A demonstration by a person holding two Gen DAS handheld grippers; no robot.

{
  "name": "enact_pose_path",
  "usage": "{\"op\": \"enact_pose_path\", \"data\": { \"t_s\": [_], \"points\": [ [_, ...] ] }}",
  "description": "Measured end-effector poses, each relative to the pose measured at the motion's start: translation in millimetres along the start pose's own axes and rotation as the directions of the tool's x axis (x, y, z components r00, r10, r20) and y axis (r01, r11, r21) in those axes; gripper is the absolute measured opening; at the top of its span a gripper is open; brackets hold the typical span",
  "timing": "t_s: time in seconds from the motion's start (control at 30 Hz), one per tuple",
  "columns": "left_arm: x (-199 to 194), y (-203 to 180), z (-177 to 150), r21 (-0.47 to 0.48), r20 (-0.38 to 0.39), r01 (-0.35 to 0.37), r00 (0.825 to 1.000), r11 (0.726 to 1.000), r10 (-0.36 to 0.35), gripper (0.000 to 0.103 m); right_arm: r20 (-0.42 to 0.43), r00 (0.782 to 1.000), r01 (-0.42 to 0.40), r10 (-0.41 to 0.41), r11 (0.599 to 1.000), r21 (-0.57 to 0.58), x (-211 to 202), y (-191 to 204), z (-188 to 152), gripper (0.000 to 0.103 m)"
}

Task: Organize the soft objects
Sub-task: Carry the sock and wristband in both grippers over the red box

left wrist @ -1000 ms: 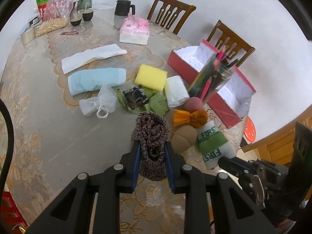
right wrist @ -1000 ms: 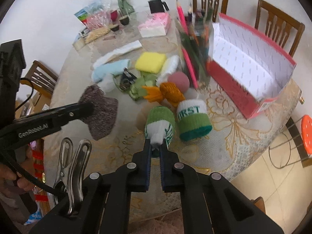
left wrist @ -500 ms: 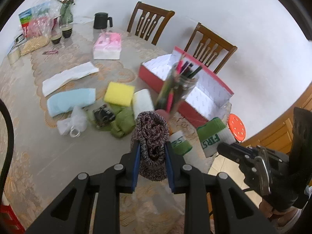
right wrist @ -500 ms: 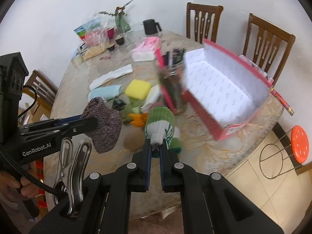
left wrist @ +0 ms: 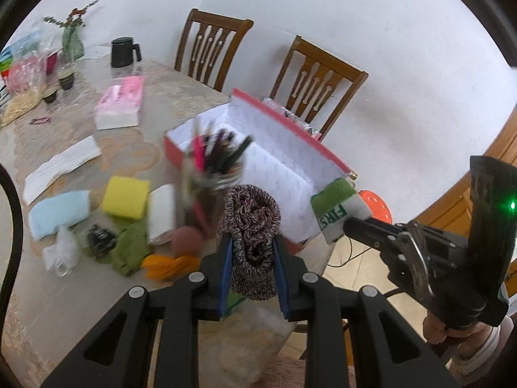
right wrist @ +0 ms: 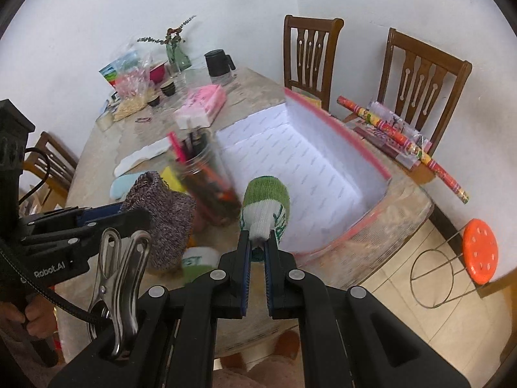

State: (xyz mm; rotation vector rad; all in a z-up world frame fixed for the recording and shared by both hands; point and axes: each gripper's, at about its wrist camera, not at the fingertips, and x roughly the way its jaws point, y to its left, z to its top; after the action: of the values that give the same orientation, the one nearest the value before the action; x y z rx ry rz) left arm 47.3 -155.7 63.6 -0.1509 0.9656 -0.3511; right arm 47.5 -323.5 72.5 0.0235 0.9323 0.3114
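Left wrist view: the left tool (left wrist: 252, 255) is clenched on a knitted maroon-and-white sock roll (left wrist: 252, 226), which sits between the two blue pads and rises beyond their tips, clear of the worktop (left wrist: 64, 307). Just right of it, the right tool (left wrist: 350, 224) grips a green-and-white sock roll (left wrist: 336, 208) lettered "FIRS", held in front of the near end of the red box (left wrist: 290, 161). A hand (left wrist: 442, 333) grasps that tool's handle at lower right.

Right wrist view: the right tool (right wrist: 257, 245) is clenched on the white end of the green-and-white sock roll (right wrist: 266, 207); the roll stands beyond the fingertips with its green end far, over the near left edge of the open red box (right wrist: 365, 158), whose white lining is bare. To the left, the left tool (right wrist: 135, 218) holds the knitted roll (right wrist: 161, 216) near the jar of pencils (right wrist: 206, 184). A second green-and-white roll (right wrist: 197, 265) lies on the worktop (right wrist: 258, 90) just left of the right tool's pads.

Remaining soft items, left wrist view: a yellow sponge (left wrist: 126, 197), a light blue cloth roll (left wrist: 58, 213), a white roll (left wrist: 161, 213), a green cloth (left wrist: 129, 252) and an orange bundle (left wrist: 168, 265) lie on the worktop left of the jar (left wrist: 210, 190), well apart from the box. A pink tissue pack (left wrist: 121, 102) lies farther off.
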Motion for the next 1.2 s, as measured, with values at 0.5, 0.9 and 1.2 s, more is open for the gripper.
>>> {"op": "enact_pose_path", "data": {
  "t_s": [0.5,0.9,1.2],
  "points": [
    [57.4,-45.0,33.2,-0.009,-0.024,-0.006,1.0,1.0,0.005,0.025,-0.034,0.999,-0.029,0.028,0.999,-0.035,25.5,-62.3,31.5,0.009],
    [94.3,-56.2,36.0,-0.012,-0.074,-0.073,0.995,0.997,0.072,0.025,-0.075,0.996,-0.061,0.054,0.994,-0.094,53.4,-82.1,41.0,0.009],
    [112.0,-60.1,35.8,0.001,-0.105,-0.119,0.987,0.993,0.119,0.025,-0.09,0.994,-0.076,0.068,0.993,-0.094,68.4,-95.8,43.7,0.009]
  ]
}}
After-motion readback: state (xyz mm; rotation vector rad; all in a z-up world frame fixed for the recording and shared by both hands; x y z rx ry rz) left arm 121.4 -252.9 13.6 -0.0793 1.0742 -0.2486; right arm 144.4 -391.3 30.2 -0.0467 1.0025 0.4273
